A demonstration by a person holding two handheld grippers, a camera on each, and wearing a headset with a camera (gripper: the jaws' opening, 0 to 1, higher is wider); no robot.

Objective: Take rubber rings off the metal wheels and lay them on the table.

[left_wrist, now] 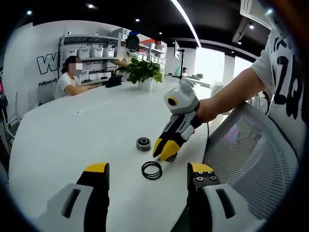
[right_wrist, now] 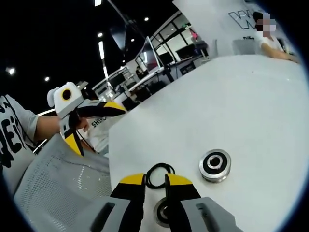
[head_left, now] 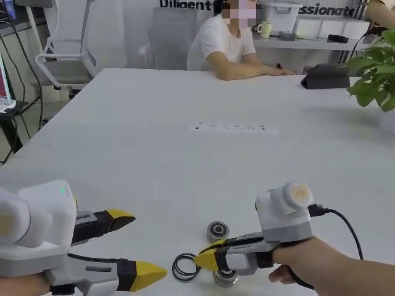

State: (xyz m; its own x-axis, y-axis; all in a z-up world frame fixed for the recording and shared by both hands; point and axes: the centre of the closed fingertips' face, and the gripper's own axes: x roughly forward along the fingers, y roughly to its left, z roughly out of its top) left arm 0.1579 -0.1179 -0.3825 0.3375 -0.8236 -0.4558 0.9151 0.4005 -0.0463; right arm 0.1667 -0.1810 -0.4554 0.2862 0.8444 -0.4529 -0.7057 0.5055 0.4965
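Two metal wheels are on the white table (head_left: 185, 166) near its front edge. The first wheel (head_left: 217, 230) lies flat and stands clear of both grippers. The second wheel (head_left: 226, 278) sits directly under the right gripper (head_left: 205, 258); in the right gripper view I see it through the slot between that gripper's jaws.

Black rubber rings (head_left: 184, 267) lie loose on the table in a small overlapping pile, just beside the second wheel and in front of the right gripper's yellow tips. I cannot count them with certainty. I also cannot tell whether either wheel carries a ring.

Right gripper: held in a hand, jaws drawn close with a narrow gap left between them. I cannot tell whether they press on the second wheel or merely hover over it.

Left gripper (head_left: 139, 243): jaws spread wide, holding nothing, off the table surface. In the left gripper view the pile of rings lies ahead, between the two jaw tips but apart from them.

Far end of the table: a seated person (head_left: 222, 46) and a potted plant (head_left: 373, 74).
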